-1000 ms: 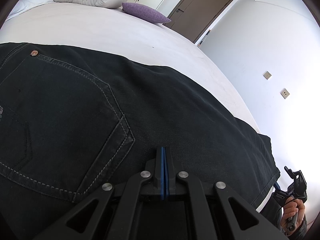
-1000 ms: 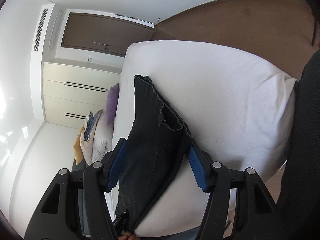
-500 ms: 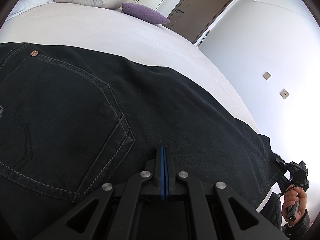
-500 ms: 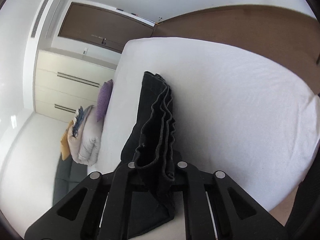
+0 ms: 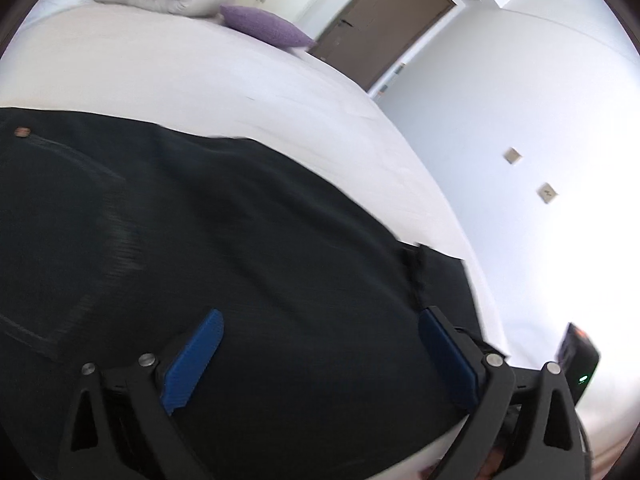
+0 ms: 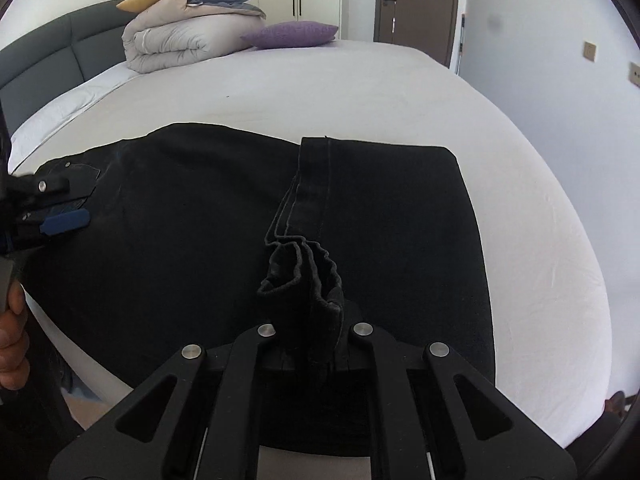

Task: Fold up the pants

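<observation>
Right wrist view shows my right gripper [image 6: 310,320] clamped on the bunched hems, carrying them over the black pants [image 6: 192,216] flat on the bed [image 6: 320,92]. My left gripper [image 5: 320,356] is opening, nothing pinched; this fold seems half done.

Blurred pants [image 5: 240,240], waistband cut off

The left gripper [image 5: 320,354] is opening its jaws above black pants [image 5: 240,240] spread on the white bed [image 5: 200,76].
</observation>
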